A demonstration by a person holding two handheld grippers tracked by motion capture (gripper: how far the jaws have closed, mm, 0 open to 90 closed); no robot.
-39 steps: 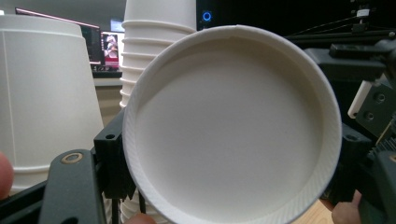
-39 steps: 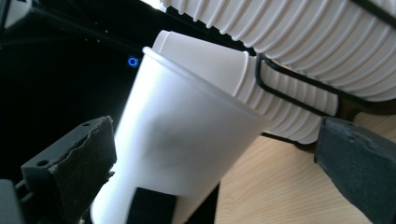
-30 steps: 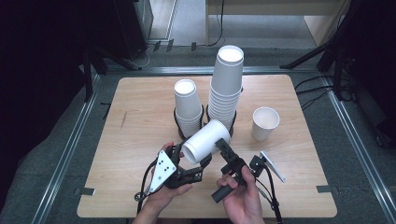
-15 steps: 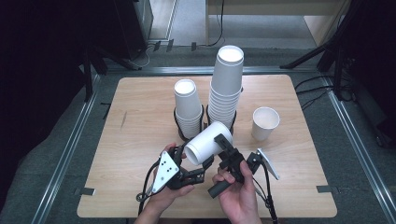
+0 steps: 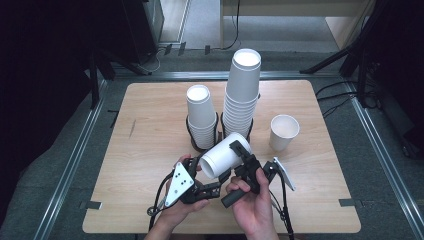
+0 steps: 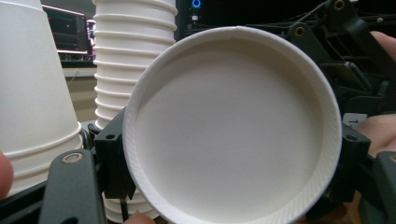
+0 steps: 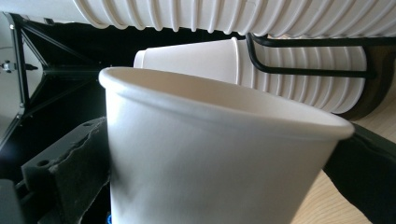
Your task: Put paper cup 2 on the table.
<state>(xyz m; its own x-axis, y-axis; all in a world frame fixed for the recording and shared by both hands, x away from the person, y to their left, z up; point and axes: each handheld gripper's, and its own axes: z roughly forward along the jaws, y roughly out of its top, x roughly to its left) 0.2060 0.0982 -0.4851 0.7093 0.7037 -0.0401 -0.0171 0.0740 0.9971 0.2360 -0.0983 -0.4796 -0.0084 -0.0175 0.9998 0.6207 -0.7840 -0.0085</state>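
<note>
The table (image 5: 150, 125) was lit evenly from above with only soft shadows cast, the surrounding room was left dark, the high view was rendered slightly soft, and in both gripper views the near cup (image 6: 233, 126) was blurred and overexposed while the stacks (image 7: 280, 18) behind were kept sharper.

High view above the near table (image 5: 150, 115) edge, facing forward and down; both gripper views close-range, along their jaws; all three share the held paper cup (image 5: 225, 156) (image 6: 233, 126) (image 7: 210, 154)
</note>
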